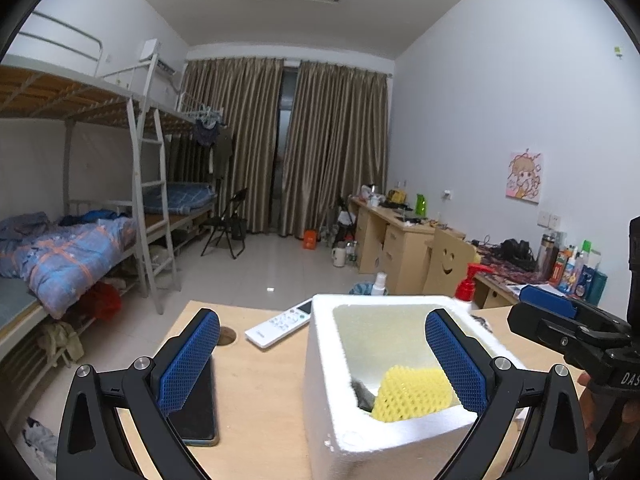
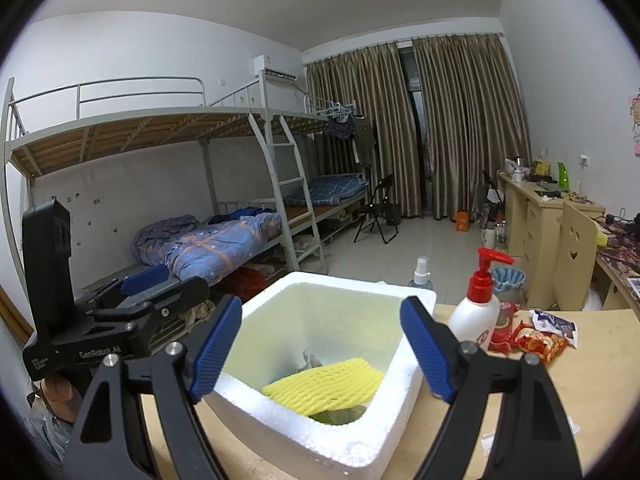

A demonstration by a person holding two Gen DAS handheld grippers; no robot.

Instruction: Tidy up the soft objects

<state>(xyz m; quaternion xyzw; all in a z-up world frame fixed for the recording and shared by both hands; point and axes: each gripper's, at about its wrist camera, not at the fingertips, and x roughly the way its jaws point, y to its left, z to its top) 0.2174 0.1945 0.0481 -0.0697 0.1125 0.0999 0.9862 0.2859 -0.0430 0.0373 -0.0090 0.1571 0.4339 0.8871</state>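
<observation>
Indoors, wooden table point(image 1: 256, 380), foam box point(image 1: 340, 400), bunk bed point(image 2: 160, 184)

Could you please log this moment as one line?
left tongs open | right tongs open | yellow foam net in foam box | both empty

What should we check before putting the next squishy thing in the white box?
1. Left gripper jaws open and holding nothing: ok.
2. Right gripper jaws open and holding nothing: ok.
3. Foam box upright on the table, top open: ok.
4. Yellow foam net already inside the box: ok.
5. Room left in the box: ok, the walls rise well above the net.
6. Next soft thing in reach: cannot tell; only snack packets, a pump bottle and a remote show.
</observation>
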